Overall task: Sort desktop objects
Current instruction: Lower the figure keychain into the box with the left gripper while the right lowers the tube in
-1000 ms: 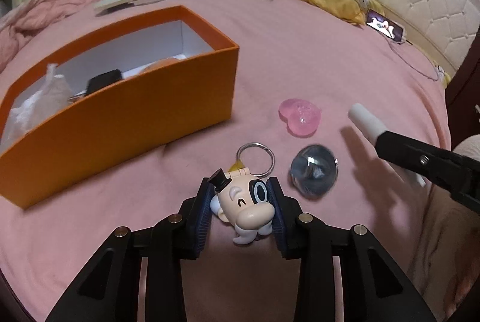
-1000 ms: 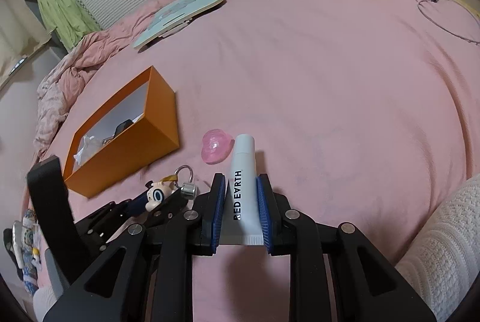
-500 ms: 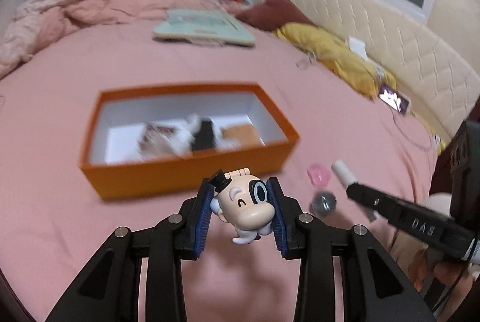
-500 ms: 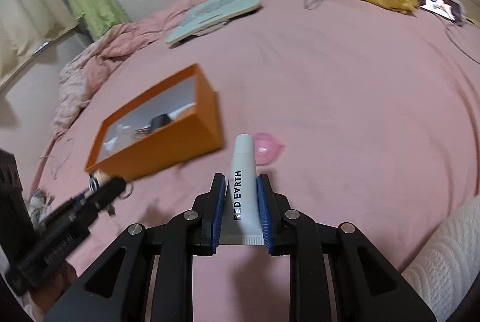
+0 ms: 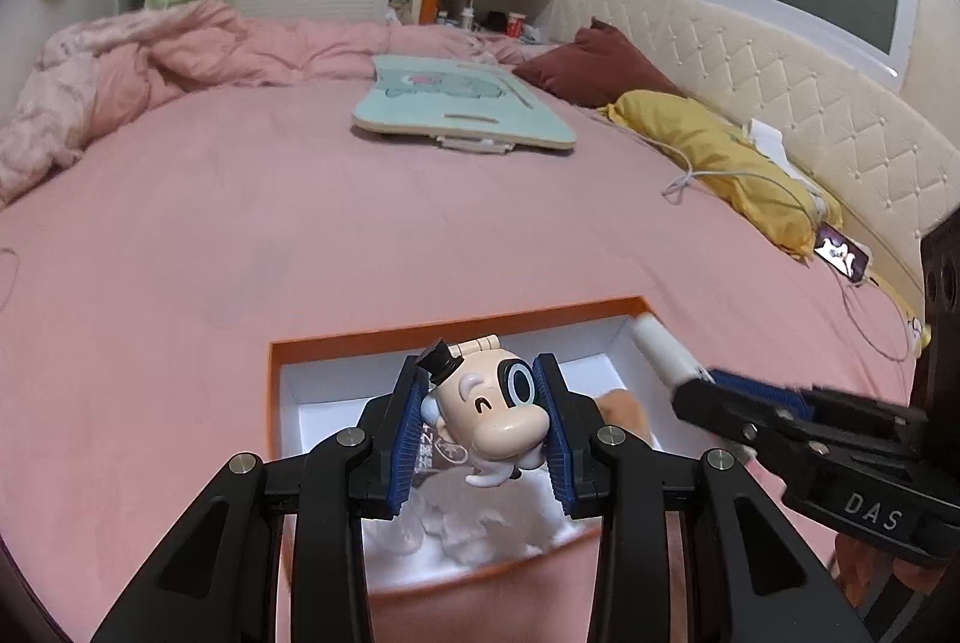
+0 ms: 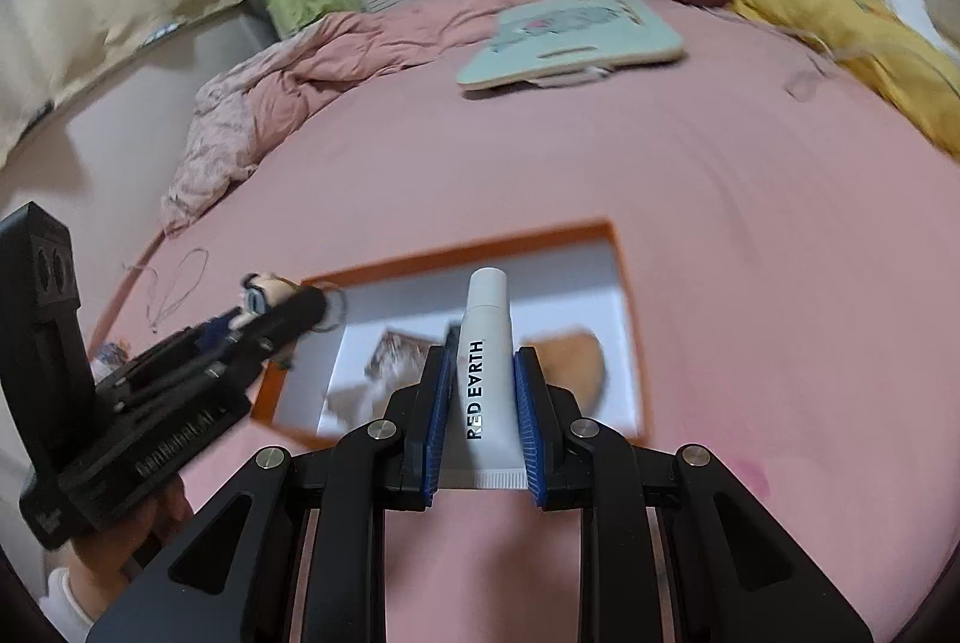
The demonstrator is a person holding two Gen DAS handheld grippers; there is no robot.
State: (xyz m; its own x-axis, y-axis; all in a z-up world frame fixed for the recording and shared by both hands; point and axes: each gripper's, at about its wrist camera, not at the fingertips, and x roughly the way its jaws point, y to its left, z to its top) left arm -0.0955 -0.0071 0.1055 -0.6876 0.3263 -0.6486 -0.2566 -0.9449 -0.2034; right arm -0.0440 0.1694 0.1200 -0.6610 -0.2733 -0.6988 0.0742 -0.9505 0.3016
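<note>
"RED EARTH" on white tube [image 6: 487,367]

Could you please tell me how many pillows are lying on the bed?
2: a maroon pillow by the headboard, and a yellow pillow right beside it. Others may be hidden beyond view.

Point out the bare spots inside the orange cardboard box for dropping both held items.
Inside the orange cardboard box, the white floor along the far wall lies bare, in front of the white cream tube. The near half is crowded: a brown rounded item at right, crumpled packets at left. The cartoon head keychain hangs over that clutter.
</note>
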